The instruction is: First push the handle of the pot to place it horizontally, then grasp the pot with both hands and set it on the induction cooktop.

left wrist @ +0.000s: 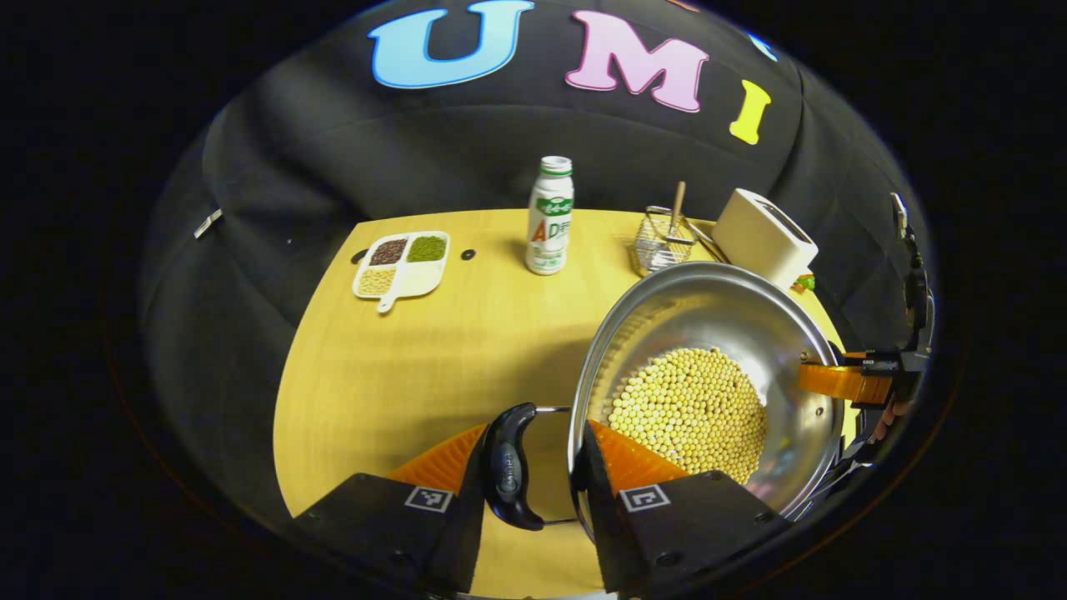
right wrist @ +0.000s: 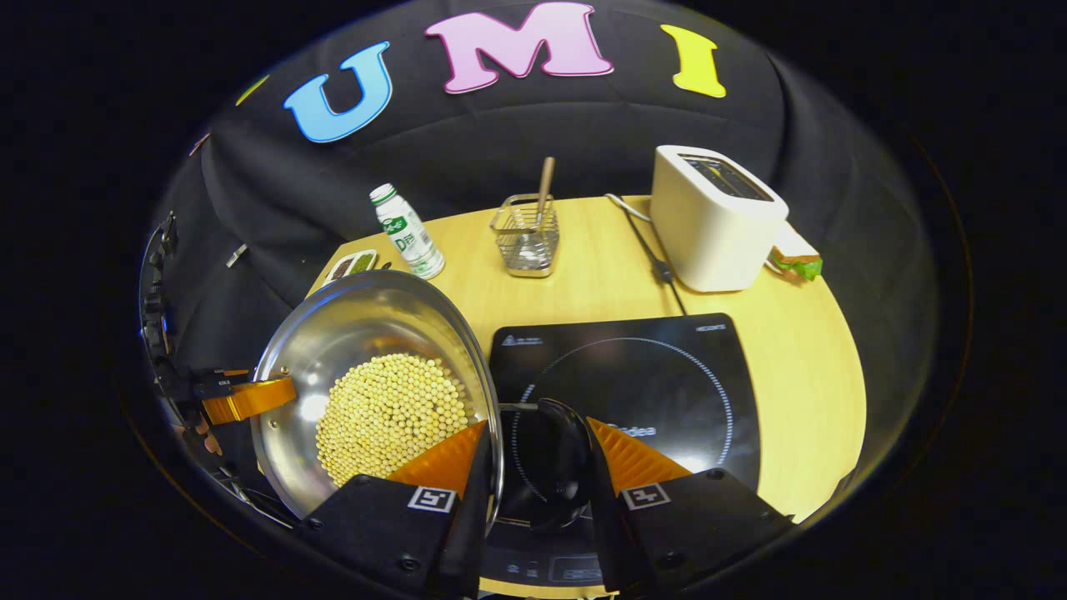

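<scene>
Both grippers, left (left wrist: 533,467) and right (right wrist: 538,467), pinch the pot's (right wrist: 350,325) side handles, pot raised left of the induction cooktop (right wrist: 667,367); setting down remains.

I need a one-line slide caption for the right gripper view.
Right gripper closed on the pot handle above the induction cooktop.

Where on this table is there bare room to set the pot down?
The induction cooktop is bare, just right of the pot. Open tabletop also lies between the divided dish, the bottle and the pot. The back is crowded: wire basket, toaster, cord.
</scene>
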Motion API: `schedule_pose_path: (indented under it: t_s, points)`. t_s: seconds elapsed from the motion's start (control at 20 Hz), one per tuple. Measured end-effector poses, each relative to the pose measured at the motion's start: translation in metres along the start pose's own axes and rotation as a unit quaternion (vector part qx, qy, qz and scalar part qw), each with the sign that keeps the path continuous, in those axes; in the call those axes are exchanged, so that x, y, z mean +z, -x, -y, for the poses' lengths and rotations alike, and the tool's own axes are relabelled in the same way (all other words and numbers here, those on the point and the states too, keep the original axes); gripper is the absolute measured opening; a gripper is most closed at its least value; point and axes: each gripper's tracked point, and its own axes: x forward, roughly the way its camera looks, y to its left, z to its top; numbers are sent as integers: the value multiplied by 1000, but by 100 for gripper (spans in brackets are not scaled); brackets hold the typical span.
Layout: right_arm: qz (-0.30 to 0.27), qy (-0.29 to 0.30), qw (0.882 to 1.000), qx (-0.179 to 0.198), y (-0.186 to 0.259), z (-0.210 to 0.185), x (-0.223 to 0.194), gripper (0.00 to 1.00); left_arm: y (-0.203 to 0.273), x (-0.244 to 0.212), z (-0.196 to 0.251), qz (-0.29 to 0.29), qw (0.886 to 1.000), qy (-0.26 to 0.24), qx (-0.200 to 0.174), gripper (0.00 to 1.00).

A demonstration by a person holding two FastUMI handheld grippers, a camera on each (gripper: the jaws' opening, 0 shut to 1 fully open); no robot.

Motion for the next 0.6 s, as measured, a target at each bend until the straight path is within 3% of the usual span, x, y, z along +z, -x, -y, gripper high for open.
schedule_pose_path:
  t_s: [0.05, 0.1, 0.6]
  points:
    - [0, -3, 1000, -3, 3, 13, 1, 53, -2, 2, 12, 0, 1000, -3, -3, 56]
    - [0, -6, 1000, -5, 7, 24, 1, 57, -4, 5, 24, 1, 1000, -6, -6, 58]
    - [-6, -25, 999, -30, 22, 136, 0, 57, -28, 11, 134, -8, 999, -31, -36, 58]
